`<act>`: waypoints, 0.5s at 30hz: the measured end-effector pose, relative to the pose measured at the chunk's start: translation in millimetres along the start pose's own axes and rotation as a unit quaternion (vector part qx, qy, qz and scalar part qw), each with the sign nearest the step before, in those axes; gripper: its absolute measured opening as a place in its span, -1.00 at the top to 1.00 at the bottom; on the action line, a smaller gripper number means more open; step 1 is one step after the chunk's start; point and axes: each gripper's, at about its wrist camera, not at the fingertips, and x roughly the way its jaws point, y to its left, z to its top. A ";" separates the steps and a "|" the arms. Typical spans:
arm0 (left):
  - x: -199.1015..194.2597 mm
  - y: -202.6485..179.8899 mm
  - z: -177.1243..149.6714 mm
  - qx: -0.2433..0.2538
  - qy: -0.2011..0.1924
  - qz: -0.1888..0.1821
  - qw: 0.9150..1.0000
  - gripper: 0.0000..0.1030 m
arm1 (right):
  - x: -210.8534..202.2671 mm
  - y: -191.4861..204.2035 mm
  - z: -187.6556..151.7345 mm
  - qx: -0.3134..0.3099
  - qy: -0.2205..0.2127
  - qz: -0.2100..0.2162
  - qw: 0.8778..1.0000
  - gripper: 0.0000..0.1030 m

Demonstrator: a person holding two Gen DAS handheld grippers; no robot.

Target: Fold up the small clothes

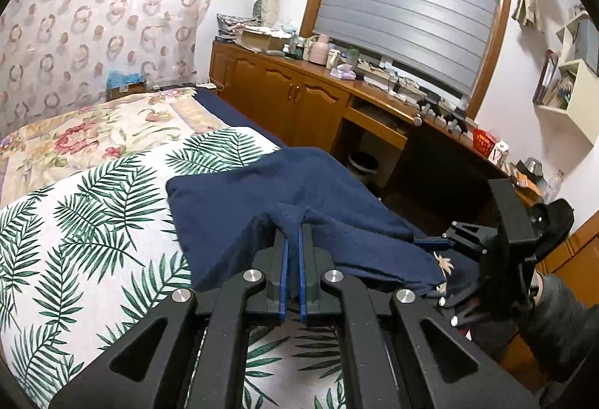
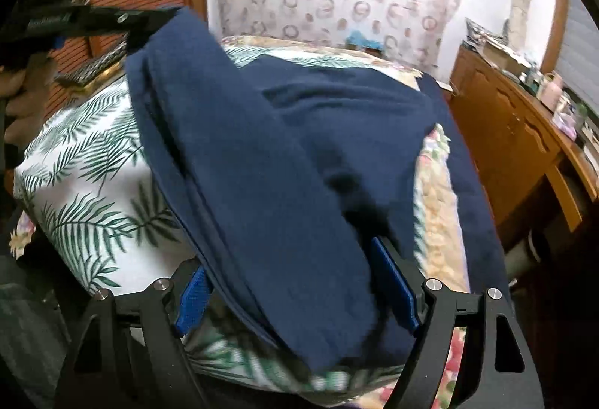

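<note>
Navy garment pinched in left claw, on bed

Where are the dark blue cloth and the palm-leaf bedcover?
Dark blue knitted cloth [image 1: 262, 192], left wrist view, on its flat upper fold.
White bedcover with green palm leaves [image 1: 93, 222], left wrist view, on bare leaf print.

Navy garment, soft knit fabric, plain except a small pale leaf-like print near one edge. Partly lifted: one pinched fold raised into a peak, the rest draping down in loose folds onto the palm-leaf bedcover. In the right wrist view a long folded band runs diagonally across it.
</note>
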 end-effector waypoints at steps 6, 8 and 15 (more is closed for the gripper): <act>2.8 14.8 4.6 -0.005 -0.003 0.010 1.000 0.90 | 2.4 -6.1 8.0 -0.023 0.004 0.003 1.000 0.68; 4.4 19.2 6.4 -0.004 -0.003 0.018 1.000 0.90 | -1.9 -13.7 22.2 -0.026 -0.012 0.002 1.000 0.73; 27.3 47.2 24.4 -0.006 0.007 0.060 0.998 0.90 | -1.2 -33.5 78.9 -0.038 -0.065 -0.006 0.997 0.75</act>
